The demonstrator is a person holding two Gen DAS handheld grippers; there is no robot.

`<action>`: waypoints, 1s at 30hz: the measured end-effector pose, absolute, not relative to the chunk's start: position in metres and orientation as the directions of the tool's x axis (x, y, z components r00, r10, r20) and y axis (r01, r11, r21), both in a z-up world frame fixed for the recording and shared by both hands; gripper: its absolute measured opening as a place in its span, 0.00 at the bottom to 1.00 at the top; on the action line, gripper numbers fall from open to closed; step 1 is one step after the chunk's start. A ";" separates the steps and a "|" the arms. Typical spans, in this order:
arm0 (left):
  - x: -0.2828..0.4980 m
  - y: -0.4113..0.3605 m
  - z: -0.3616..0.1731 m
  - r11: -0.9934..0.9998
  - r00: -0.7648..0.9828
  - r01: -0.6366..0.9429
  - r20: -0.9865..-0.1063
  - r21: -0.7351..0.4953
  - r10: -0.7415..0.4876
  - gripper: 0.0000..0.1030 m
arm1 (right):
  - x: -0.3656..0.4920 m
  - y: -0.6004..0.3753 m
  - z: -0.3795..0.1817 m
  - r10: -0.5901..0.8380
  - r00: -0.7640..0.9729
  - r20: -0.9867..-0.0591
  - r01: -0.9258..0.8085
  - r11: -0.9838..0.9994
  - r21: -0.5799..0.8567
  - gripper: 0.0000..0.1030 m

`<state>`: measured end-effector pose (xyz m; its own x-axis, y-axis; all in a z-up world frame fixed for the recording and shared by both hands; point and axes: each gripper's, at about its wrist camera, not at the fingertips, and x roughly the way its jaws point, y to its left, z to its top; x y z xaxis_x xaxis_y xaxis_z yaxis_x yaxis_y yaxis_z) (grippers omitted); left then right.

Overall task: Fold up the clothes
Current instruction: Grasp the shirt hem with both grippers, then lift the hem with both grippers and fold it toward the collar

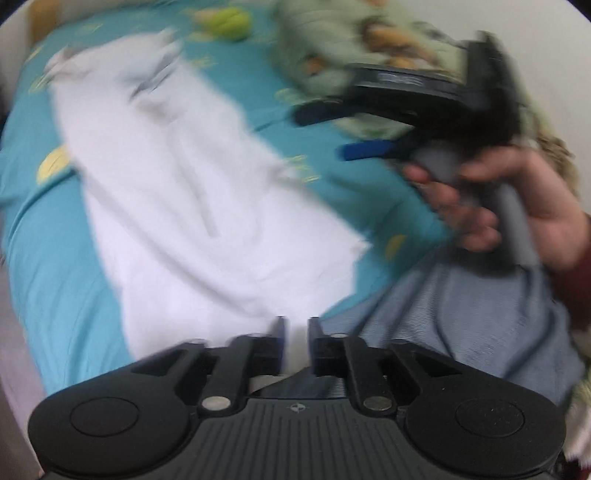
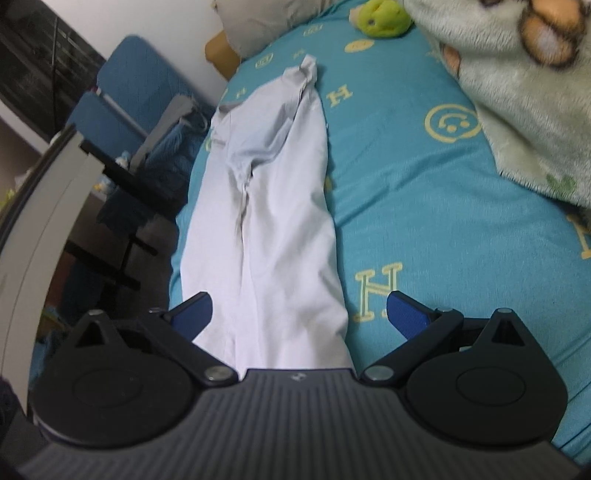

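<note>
Pale grey-white trousers (image 2: 273,206) lie stretched lengthwise on the teal bedsheet (image 2: 424,206), waistband at the far end. In the blurred left wrist view the trousers (image 1: 177,192) run from the far left toward the camera. My left gripper (image 1: 297,325) hovers over their near end, its fingers a narrow gap apart and pressing on nothing. My right gripper (image 2: 299,314) is open wide, its blue pads either side of the near trouser end without touching it. The right gripper (image 1: 321,133) also shows in the left wrist view, open in a person's hand (image 1: 517,195).
A green plush toy (image 2: 380,16) and a pillow (image 2: 266,18) lie at the bed's far end. A fluffy green blanket (image 2: 517,92) covers the right side. A blue chair (image 2: 125,85) and a dark desk stand left of the bed. The person's striped lap (image 1: 461,314) is near right.
</note>
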<state>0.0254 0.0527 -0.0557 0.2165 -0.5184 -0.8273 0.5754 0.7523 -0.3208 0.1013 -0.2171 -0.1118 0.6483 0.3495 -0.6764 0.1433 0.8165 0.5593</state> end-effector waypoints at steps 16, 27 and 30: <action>0.088 0.121 -0.121 0.874 0.209 -0.035 -0.859 -0.484 -0.467 0.69 | 0.108 -0.198 -0.153 0.470 0.435 -0.768 0.145 0.805 0.575 0.71; 0.069 0.106 -0.089 0.897 0.251 0.155 -0.861 -0.415 -0.442 0.03 | 0.074 -0.149 -0.124 0.392 0.339 -0.855 -0.019 0.912 0.411 0.10; 0.059 0.112 -0.062 0.885 0.338 0.151 -0.818 -0.441 -0.466 0.03 | 0.067 -0.156 -0.098 0.427 0.400 -0.811 -0.052 0.894 0.446 0.09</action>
<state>0.0588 0.1122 -0.0615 0.3384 -0.4656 -0.8177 0.1508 0.8846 -0.4413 0.0665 -0.1559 -0.0978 0.4001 0.4275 -0.8107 -0.0520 0.8937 0.4456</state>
